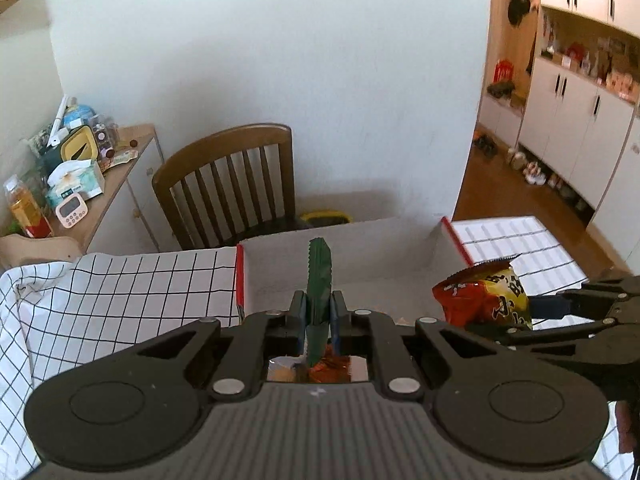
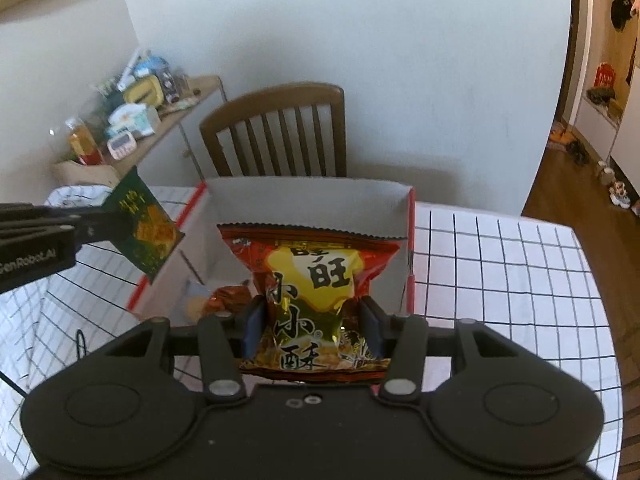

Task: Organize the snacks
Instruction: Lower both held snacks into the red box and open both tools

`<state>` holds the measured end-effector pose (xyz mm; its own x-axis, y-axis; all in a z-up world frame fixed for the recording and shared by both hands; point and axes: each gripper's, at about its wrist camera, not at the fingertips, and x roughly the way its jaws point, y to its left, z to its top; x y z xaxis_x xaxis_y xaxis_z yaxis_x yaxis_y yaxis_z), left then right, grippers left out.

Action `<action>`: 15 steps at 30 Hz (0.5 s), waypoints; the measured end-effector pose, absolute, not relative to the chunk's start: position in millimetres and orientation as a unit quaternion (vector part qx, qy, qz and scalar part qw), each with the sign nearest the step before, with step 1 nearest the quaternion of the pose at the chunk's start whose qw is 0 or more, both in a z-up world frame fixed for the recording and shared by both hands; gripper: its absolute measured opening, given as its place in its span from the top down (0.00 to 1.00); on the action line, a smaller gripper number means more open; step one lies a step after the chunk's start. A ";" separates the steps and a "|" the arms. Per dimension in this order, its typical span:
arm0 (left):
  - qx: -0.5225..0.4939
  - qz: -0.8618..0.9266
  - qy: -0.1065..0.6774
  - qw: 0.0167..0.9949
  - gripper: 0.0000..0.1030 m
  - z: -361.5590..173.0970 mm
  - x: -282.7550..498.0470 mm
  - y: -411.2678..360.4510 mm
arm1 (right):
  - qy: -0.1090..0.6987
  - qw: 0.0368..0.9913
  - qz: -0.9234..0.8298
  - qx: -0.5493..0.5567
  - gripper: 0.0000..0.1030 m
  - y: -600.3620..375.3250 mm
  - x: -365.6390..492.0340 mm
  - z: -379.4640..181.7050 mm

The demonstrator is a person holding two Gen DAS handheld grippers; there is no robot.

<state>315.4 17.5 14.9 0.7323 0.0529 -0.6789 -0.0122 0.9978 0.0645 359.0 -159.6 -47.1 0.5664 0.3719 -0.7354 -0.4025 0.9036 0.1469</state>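
Green packet [image 2: 146,226] face-on only from right wrist

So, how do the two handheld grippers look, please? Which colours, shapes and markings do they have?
Both are matte black plastic. The left gripper and the right gripper each have a ribbed body, two round discs at the sides, angled linkage bars with silver pivot pins, and blue pads on the fingers. Seen in the right wrist view, the left gripper's side carries white lettering, "GenRobot.AI". No sleeve shows.
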 end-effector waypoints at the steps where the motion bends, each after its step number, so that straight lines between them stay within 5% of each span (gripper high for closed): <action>1: 0.033 0.018 0.368 0.929 0.89 11.3 319.3 16.9 | 0.415 0.884 0.215 -0.018 0.52 -158.0 364.8 -52.4; 15: 0.040 0.041 0.428 0.902 0.89 -46.8 365.5 24.4 | 0.464 0.862 0.200 -0.043 0.52 -132.5 407.0 -104.2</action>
